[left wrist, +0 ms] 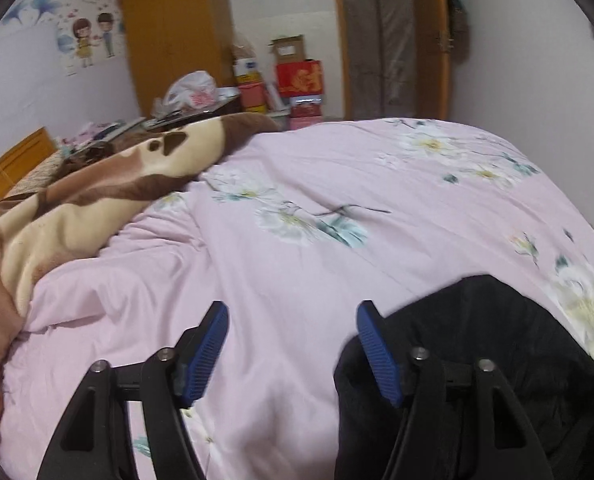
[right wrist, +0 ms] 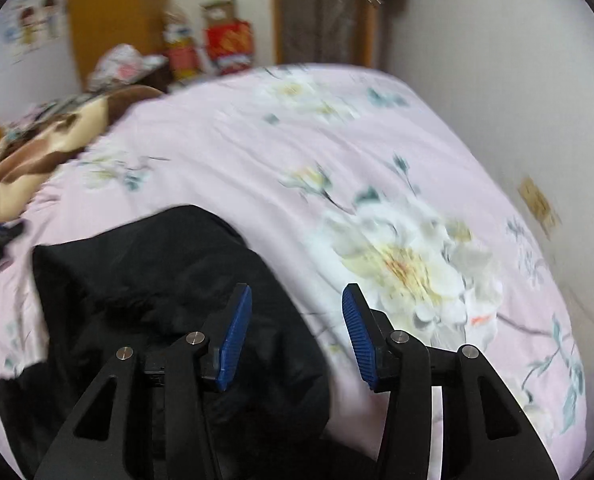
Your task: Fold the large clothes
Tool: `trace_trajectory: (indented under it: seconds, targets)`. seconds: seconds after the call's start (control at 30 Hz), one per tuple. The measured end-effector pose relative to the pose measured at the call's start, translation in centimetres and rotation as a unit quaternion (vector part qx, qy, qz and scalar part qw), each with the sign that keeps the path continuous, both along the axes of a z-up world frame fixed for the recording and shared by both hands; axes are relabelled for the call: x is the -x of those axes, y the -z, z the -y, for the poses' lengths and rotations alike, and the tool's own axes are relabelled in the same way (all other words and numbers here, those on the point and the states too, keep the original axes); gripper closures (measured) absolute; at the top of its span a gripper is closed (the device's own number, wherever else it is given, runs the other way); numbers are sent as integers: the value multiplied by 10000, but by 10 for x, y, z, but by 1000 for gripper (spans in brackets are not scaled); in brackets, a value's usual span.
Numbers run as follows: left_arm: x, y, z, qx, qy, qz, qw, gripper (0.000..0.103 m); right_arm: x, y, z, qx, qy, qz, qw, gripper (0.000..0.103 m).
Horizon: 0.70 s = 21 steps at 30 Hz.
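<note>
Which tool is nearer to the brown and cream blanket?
Left. The left tool hangs open with the blanket close on its left; the right tool, open, sees it farther away.

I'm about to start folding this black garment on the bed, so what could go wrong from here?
1. Both grippers are open, and the left gripper sits over the pink quilt beside the black garment; closing there would likely pinch bedding too.
2. The garment lies bunched, so the right gripper may grab several layers rather than one edge.
3. The brown blanket crowds one side, limiting spreading room.
</note>
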<state>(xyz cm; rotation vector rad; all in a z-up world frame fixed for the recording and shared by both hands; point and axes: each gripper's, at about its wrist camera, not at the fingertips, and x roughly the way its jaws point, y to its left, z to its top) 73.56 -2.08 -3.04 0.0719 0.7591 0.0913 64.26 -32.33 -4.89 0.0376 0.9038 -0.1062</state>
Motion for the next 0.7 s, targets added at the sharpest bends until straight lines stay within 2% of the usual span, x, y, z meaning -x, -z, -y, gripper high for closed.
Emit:
trace_trajectory:
  seconds: [0.07, 0.17, 0.23, 0.3, 0.47, 0.5, 0.57, 0.6, 0.63, 0.67, 0.7]
  targets:
    - [-12, 5, 8, -130, 185, -165, 9996, 33, -11, 15, 5, -80, 181, -295, 9994, 55]
    - [-26, 30, 23, -431, 389, -703, 9958, 33, -20, 34, -1, -254, -82, -713, 9971, 52]
    - [-33, 49, 24, -306, 358, -1125, 9925, 33, -21, 42, 1, -276, -298, -864, 9954, 40]
    - [-37, 66, 24, -108, 278, -1542, 9876, 33, -24, 47, 1, -310, -303, -941, 9946, 40]
    - [-26, 84, 21, -77, 325, -1723, 9845, 34, -21, 62, 3, -478, -331, -1210, 9909, 40]
    - [-24, 85, 20, -59, 330, -1743, 9841, 35, -20, 65, 2, -528, -306, -1288, 9898, 40]
    - [-20, 86, 19, 67, 373, -1828, 9824, 54, -18, 67, 0, -686, -255, -1418, 9872, 40]
    - [-18, 87, 20, 88, 412, -1870, 9815, 59, -16, 67, -1, -662, -228, -1412, 9875, 46]
    - [-14, 87, 23, 14, 457, -1871, 9813, 66, -15, 66, -3, -608, -245, -1387, 9882, 59]
    - [-10, 85, 26, -137, 497, -1820, 9819, 71, -14, 64, -6, -513, -291, -1371, 9888, 66]
    - [-6, 83, 30, -301, 572, -1733, 9827, 75, -11, 62, -9, -337, -324, -1318, 9902, 81]
